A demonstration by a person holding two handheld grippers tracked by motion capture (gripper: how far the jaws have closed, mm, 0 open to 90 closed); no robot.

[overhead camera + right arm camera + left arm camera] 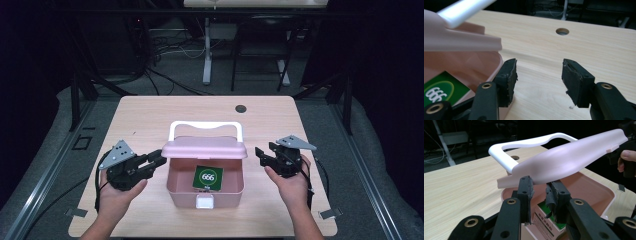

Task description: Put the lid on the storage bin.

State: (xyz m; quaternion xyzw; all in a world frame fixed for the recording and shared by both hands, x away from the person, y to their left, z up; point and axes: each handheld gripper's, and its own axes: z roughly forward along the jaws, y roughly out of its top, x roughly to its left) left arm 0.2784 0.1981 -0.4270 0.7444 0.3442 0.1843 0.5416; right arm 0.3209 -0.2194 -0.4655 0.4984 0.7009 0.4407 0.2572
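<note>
Pink box (205,192) mid-table, lid (204,148) half raised, both grippers at its sides.

Box sits on the wood table (150,115), near the person's edge; white handle (206,126) stands up behind the lid. Lid is tilted up over the back of the box, front of the box open. Inside: green pack (208,178) marked 666, lying on the box floor. White latch (205,202) on the front wall. L gripper (159,161) at the lid's left end; in the left gripper view its jaws stand narrow w/ a small gap, tips just under the lid edge (564,162), can't tell if pads touch it, nothing pinched between them. R gripper (261,153) just beside the box's right wall, jaws wide apart, nothing between them, only bare table; left jaw close to the box rim (496,58) in the right gripper view. Round hole (241,108) in the table far behind the box.
</note>
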